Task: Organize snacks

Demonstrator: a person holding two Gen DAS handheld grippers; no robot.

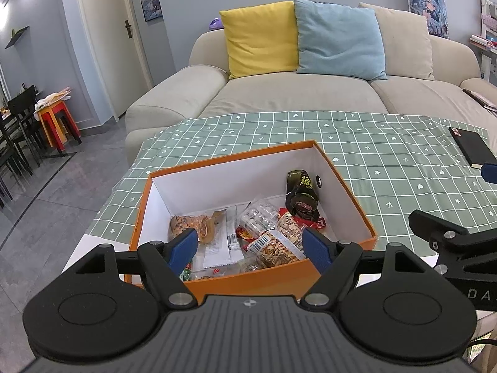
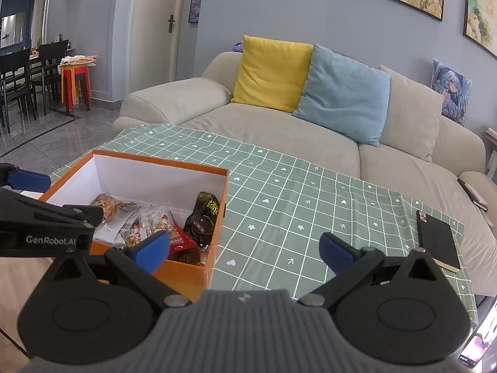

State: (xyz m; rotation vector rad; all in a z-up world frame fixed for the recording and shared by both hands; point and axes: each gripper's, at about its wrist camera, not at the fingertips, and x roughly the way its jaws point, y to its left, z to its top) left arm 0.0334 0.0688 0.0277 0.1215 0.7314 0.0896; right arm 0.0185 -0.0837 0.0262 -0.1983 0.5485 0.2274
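Observation:
An orange box (image 1: pixel 357 199) with white inner walls stands on the green checked tablecloth (image 1: pixel 388 155) and holds several snack packets, among them a dark green bag (image 1: pixel 303 199) leaning on the right wall and a peanut pack (image 1: pixel 279 245). My left gripper (image 1: pixel 251 250) is open and empty, just above the box's near edge. In the right wrist view the box (image 2: pixel 217 205) is at the left. My right gripper (image 2: pixel 245 250) is open and empty, over the cloth beside the box's right corner.
A black notebook (image 2: pixel 438 241) lies on the cloth at the right. A beige sofa (image 1: pixel 295 93) with yellow, blue and beige cushions stands behind the table. Dining chairs and a red-yellow stool (image 2: pixel 76 84) are far left.

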